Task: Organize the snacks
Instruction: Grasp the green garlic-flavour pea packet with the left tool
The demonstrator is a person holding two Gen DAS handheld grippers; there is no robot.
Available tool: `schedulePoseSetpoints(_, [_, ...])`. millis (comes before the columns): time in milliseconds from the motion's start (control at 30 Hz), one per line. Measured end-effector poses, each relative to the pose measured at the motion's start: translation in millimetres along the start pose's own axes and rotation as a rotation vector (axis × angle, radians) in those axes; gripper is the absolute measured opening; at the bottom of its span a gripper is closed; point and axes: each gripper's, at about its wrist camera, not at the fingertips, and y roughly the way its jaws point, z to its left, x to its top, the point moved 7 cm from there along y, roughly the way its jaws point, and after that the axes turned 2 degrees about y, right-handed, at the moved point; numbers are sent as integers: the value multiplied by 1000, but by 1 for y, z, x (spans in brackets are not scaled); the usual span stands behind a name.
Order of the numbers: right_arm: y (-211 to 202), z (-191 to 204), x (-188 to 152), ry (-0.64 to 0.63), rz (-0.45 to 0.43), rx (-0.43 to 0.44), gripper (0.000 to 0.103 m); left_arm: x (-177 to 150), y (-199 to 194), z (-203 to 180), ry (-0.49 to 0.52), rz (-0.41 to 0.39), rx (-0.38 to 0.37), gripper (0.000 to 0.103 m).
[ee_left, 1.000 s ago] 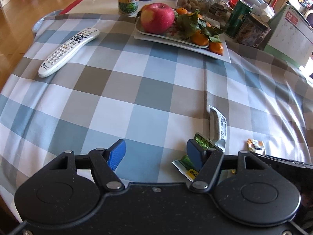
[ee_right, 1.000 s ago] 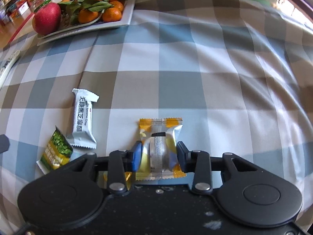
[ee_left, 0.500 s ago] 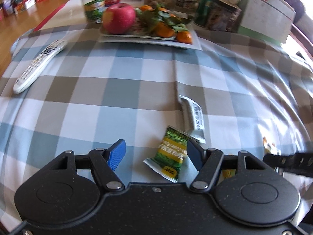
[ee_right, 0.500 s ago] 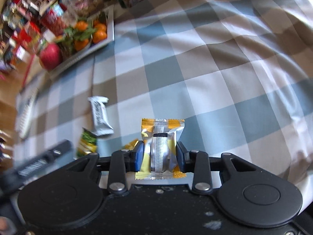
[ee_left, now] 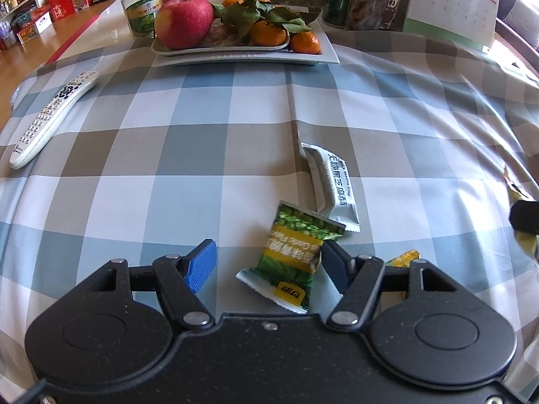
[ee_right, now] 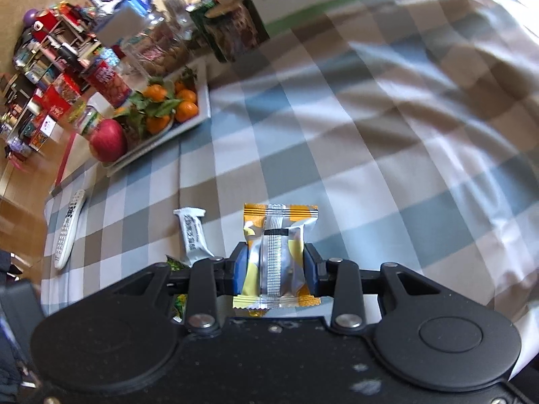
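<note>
Right gripper [ee_right: 274, 266] is clenching a yellow-and-silver snack packet [ee_right: 278, 252], its blue pads pressing the packet's two sides. The packet is standing with its long axis running straight ahead between the fingers, seam side facing the camera, one crimped end pointing forward and the other toward the gripper body. It is hanging above the checked tablecloth [ee_right: 387, 155], not touching it. No writing is legible on this packet.

Left gripper [ee_left: 266, 264] is standing released, jaws wide. A green snack packet [ee_left: 291, 257] is lying flat on the cloth between the pads, close against the right-hand pad [ee_left: 331, 264] and clear of the left-hand one. Its long axis is running away from the camera, tilted slightly rightward; the printing is reading upside down, with Latin letters too small to make out.

Just beyond it a white snack bar [ee_left: 331, 187] is lying lengthwise away from the camera, its near end touching or overlapping the green packet's far corner. It is carrying a column of Chinese characters and the small words "Sesame Crisp".

Farther out: one white remote control [ee_left: 50, 118] at the left, one white tray [ee_left: 246, 55] holding one red apple [ee_left: 183, 22] and several leafy tangerines [ee_left: 269, 32], and a green-labelled jar [ee_left: 141, 8] behind.

Count: three snack packets plainly in view, one of each kind.
</note>
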Motion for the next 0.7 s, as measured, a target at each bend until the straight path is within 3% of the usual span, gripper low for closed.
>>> schedulePoseSetpoints(467, [-9,7,-13,-7,45,65,36,4,22,-7,-18,7,24,69])
schedulePoseSetpoints(600, [-9,9,-16,-6,67,85,36,6,19,-10,-10,-4,1,51])
schedulePoseSetpoints(700, [-8,10,-18,-8,78,89,36,6,18,-11,-20,8,-23,48])
